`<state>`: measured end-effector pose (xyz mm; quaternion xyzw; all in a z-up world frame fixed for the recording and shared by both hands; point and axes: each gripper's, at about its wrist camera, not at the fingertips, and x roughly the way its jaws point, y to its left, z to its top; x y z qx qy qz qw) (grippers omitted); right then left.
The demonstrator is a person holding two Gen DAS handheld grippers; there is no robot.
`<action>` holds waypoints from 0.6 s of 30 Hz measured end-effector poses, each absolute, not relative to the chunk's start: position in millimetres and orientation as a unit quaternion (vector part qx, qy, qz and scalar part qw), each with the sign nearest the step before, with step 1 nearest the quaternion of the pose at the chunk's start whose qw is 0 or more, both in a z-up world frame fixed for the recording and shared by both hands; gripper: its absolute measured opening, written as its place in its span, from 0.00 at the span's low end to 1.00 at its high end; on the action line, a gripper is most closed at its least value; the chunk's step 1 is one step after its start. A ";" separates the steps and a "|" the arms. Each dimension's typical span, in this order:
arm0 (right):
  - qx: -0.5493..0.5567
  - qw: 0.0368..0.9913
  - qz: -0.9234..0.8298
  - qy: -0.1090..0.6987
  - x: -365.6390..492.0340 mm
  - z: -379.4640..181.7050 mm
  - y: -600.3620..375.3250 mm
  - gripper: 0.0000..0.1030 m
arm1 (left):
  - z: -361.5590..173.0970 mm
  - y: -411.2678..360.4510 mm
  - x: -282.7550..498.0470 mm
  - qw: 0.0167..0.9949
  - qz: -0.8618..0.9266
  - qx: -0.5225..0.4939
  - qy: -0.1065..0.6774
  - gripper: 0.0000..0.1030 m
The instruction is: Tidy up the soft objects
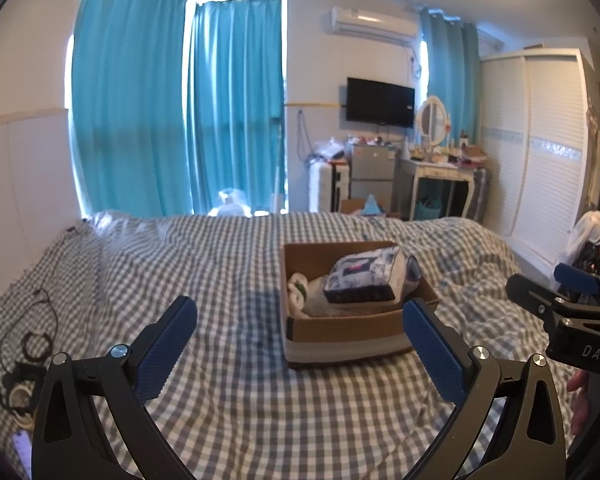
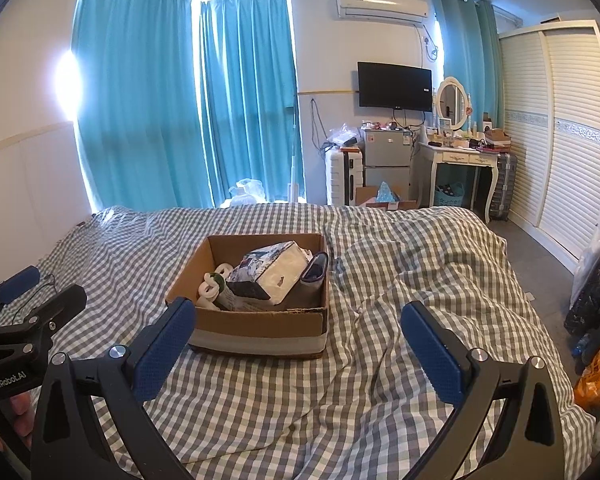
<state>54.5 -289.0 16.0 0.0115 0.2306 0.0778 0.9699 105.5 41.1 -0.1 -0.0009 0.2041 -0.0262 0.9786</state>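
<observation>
A cardboard box (image 1: 300,330) (image 2: 260,326) sits on the checked bed. In it lie a soft tissue pack with a blue-grey print (image 1: 362,276) (image 2: 266,270), white rolls (image 1: 298,290) (image 2: 214,282) and a grey pouch (image 2: 314,280). My left gripper (image 1: 300,312) is open and empty, above the bed just in front of the box. My right gripper (image 2: 296,314) is open and empty, with the box near its left finger. Each gripper shows at the edge of the other's view: the right one (image 1: 556,292), the left one (image 2: 32,292).
The grey-white checked duvet (image 2: 400,280) covers the bed, rumpled on the right. Black cables and a charger (image 1: 28,344) lie at the bed's left edge. Beyond the bed stand teal curtains (image 2: 140,100), a suitcase, a small fridge, a dressing table (image 2: 460,160) and a white wardrobe (image 2: 560,120).
</observation>
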 end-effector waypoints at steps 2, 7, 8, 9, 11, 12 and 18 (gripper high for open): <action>0.011 0.970 0.079 0.231 54.7 16.0 -289.1 1.00 | 0.4 40.9 106.5 0.979 -0.027 0.000 0.204 1.00; 0.011 0.970 0.077 0.231 55.4 15.6 -288.1 1.00 | 1.1 40.4 107.6 0.979 -0.024 0.002 0.205 1.00; 0.011 0.970 0.077 0.231 55.9 15.4 -287.7 1.00 | 0.8 40.3 107.7 0.978 -0.024 0.002 0.205 1.00; 0.011 0.970 0.077 0.231 56.5 15.2 -287.2 1.00 | 0.9 40.2 107.9 0.978 -0.024 0.002 0.205 1.00; 0.011 0.970 0.077 0.232 56.1 15.2 -287.5 1.00 | 1.0 40.6 107.6 0.978 -0.023 0.002 0.205 1.00; 0.011 0.970 0.077 0.232 55.6 15.3 -287.8 1.00 | 1.1 40.7 107.7 0.978 -0.024 0.002 0.206 1.00; 0.011 0.969 0.078 0.232 56.4 14.7 -288.2 1.00 | 1.4 41.9 108.8 0.978 -0.022 0.000 0.207 1.00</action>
